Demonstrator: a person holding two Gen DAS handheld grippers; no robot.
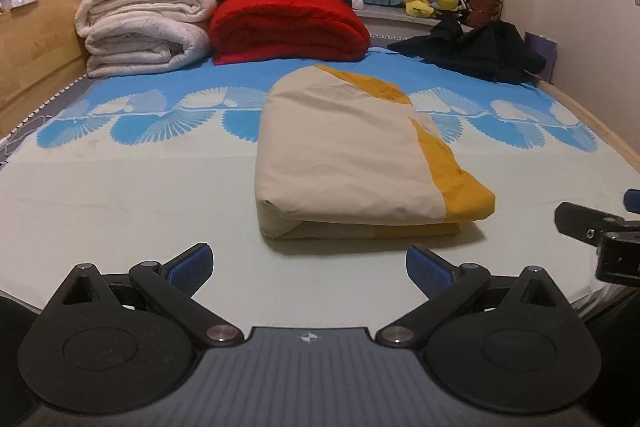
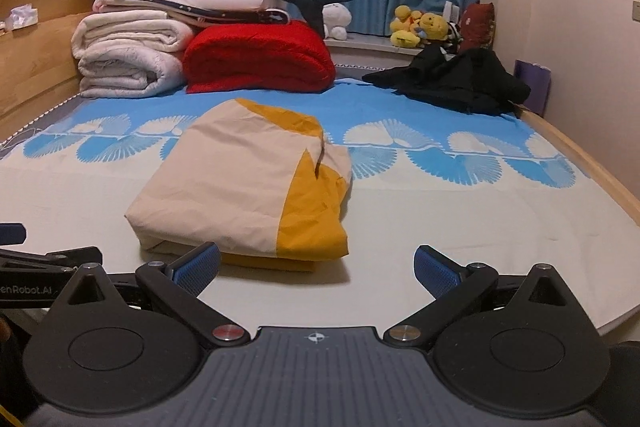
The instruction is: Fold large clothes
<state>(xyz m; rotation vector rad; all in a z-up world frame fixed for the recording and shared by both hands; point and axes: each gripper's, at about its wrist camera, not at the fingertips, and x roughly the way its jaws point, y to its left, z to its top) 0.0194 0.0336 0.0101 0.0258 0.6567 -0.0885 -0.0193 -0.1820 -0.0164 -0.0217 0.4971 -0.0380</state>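
Two grippers sit in front of me, both low over the pale bedsheet (image 1: pixel 120 195). My left gripper (image 1: pixel 310 265) has its blue-padded fingers spread wide and holding nothing; my right gripper (image 2: pixel 318 267) is likewise released and empty. The folded cream-and-mustard cloth bundle (image 1: pixel 352 155) lies flat on the bed just ahead of both, touching neither. Farther back I see a rolled red blanket (image 1: pixel 288 27), stacked white quilts (image 1: pixel 144 27), and a crumpled black garment (image 1: pixel 476 51) near the wall.
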